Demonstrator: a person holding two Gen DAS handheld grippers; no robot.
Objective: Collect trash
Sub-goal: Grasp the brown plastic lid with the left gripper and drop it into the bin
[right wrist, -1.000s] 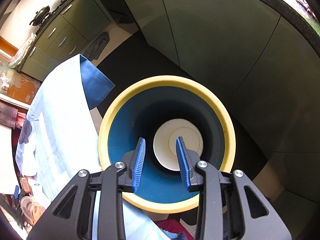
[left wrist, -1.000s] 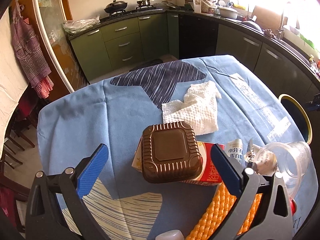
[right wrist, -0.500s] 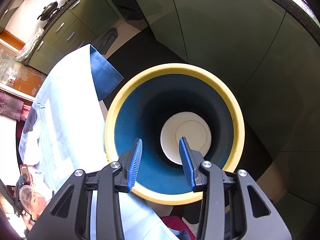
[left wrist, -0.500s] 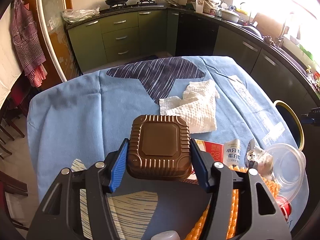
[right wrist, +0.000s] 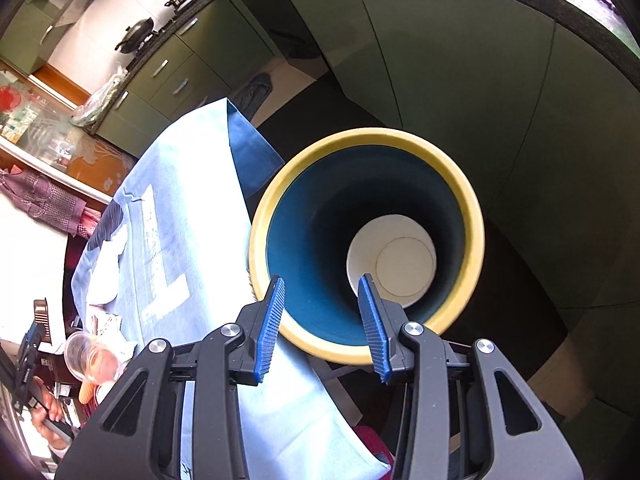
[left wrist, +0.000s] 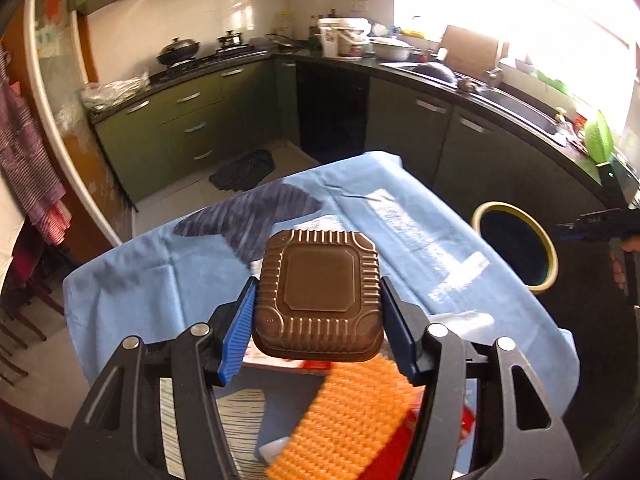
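Left gripper point(left wrist: 318, 322) is clamped on the brown ribbed plastic container point(left wrist: 319, 294), pads on both its sides, held above the blue tablecloth point(left wrist: 132, 272); right gripper point(right wrist: 322, 328) has nothing between its parted pads and hangs over the mouth of the yellow-rimmed trash bin point(right wrist: 476, 248), which sits on the floor just beside the table edge with a white disc point(right wrist: 394, 264) at its bottom. Under the container: an orange mesh piece point(left wrist: 352, 412) and a red carton point(left wrist: 304, 363), both blurred. A clear plastic cup point(right wrist: 86, 354) lies further along the table, green cabinets point(left wrist: 188, 128) behind.
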